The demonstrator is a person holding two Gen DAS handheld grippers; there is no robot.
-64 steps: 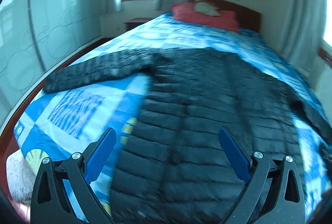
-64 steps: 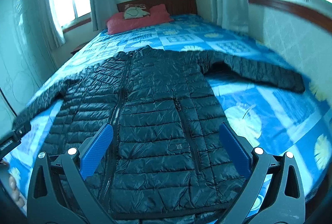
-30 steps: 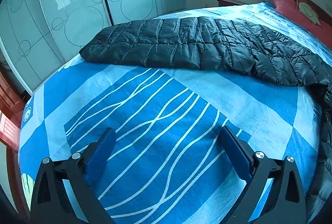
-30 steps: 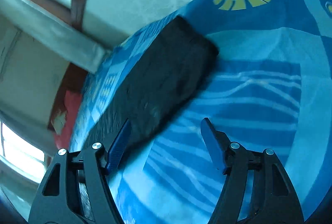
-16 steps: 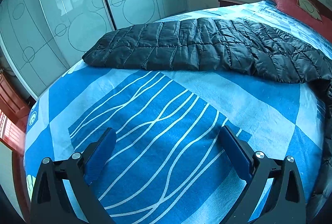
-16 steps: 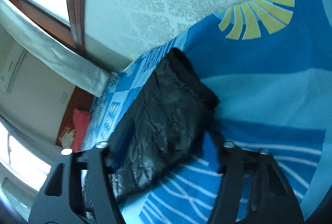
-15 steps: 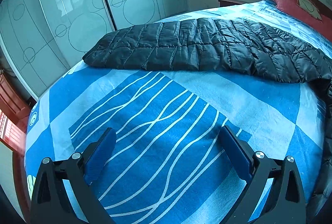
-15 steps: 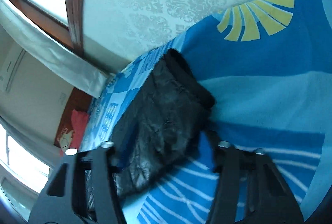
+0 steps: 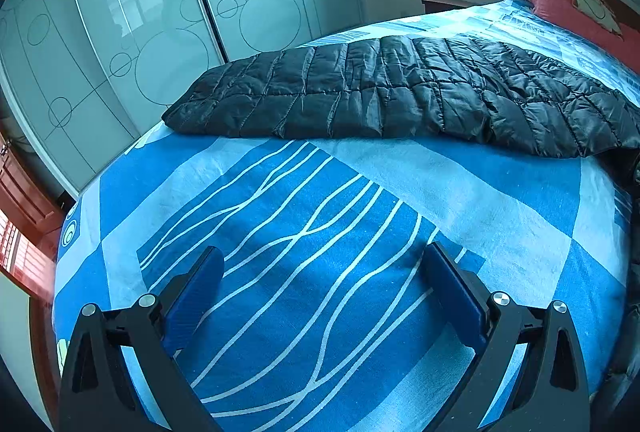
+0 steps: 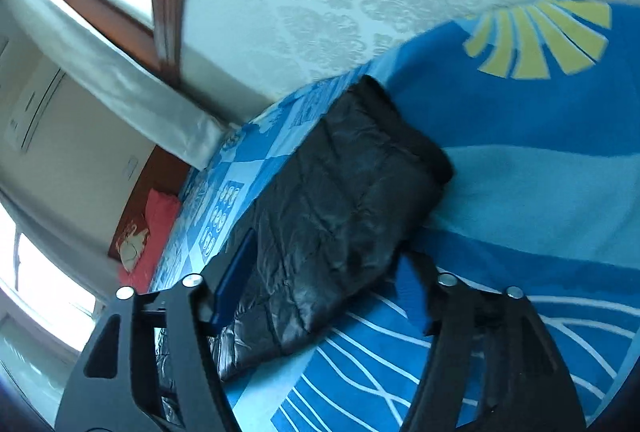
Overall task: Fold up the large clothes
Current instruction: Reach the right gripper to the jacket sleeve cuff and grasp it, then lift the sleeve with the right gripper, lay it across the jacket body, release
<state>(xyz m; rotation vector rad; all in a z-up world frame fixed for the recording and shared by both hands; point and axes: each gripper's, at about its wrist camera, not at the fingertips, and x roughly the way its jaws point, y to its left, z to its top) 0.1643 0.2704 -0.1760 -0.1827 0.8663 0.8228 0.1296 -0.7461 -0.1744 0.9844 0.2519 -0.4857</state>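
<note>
A blue patterned bed (image 9: 520,200) carries a black quilted jacket (image 9: 400,92) and red pillow (image 9: 560,4).

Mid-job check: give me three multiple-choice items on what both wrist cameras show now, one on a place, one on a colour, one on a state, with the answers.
1. Where does the jacket sleeve in the left wrist view lie?
A. On the floor
B. On the bedspread, beyond the left gripper
C. Over the pillow

2. What colour is the pillow?
A. Red
B. Green
C. White

3. What is between the left gripper's fingers?
A. A sleeve
B. A pillow
C. Nothing, only bedspread below

Answers: 1 B, the sleeve rests flat across the bed ahead of the gripper. 2 A, it shows red by the headboard. 3 C, the fingers stand apart over bare bedspread.
</note>
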